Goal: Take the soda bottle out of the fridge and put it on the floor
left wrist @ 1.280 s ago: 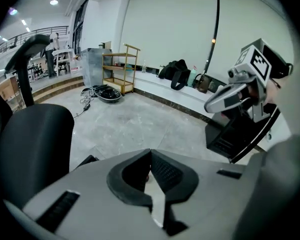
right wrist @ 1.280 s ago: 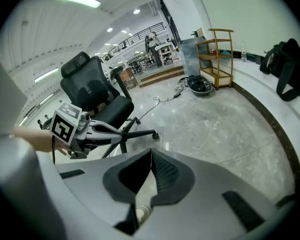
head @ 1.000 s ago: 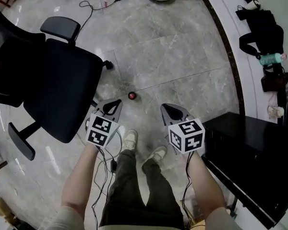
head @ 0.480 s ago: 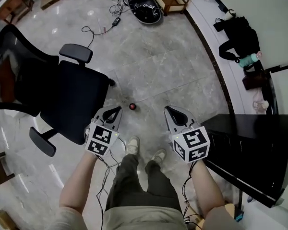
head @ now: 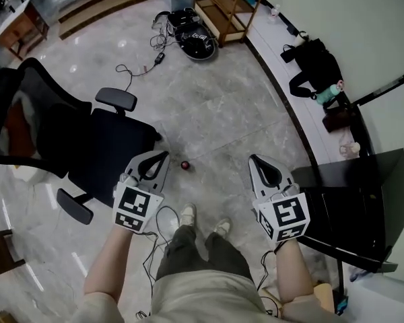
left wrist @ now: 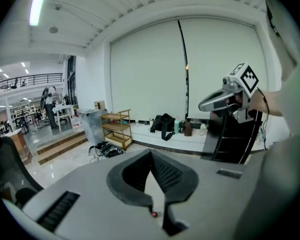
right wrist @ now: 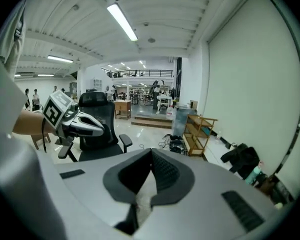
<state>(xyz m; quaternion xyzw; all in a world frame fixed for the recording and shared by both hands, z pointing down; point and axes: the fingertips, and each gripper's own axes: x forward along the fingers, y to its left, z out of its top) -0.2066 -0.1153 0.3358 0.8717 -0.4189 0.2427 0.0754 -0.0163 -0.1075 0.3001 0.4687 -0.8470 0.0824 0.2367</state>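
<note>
Claws: two, left gripper (head: 160,157) and right gripper (head: 256,161), both pinching shut on nothing.
Black chair (head: 113,145): one, sitting beside left gripper.
Red object (head: 185,165): one, lying ahead, between them.

We see a pale grey marble floor (head: 242,120), glossy and veined. A black office chair (head: 101,147) stands on it at the left, and a small red round thing (head: 185,165) lies just beside the chair's seat. A thin black cable (head: 138,66) trails toward a black round device (head: 192,40), which sits near a wooden shelf (head: 230,2). At the right stands a black cabinet (head: 350,200). Along the wall, a white raised ledge (head: 276,52) carries a black bag (head: 314,64). Two pale shoes (head: 186,214) stand on the floor.
</note>
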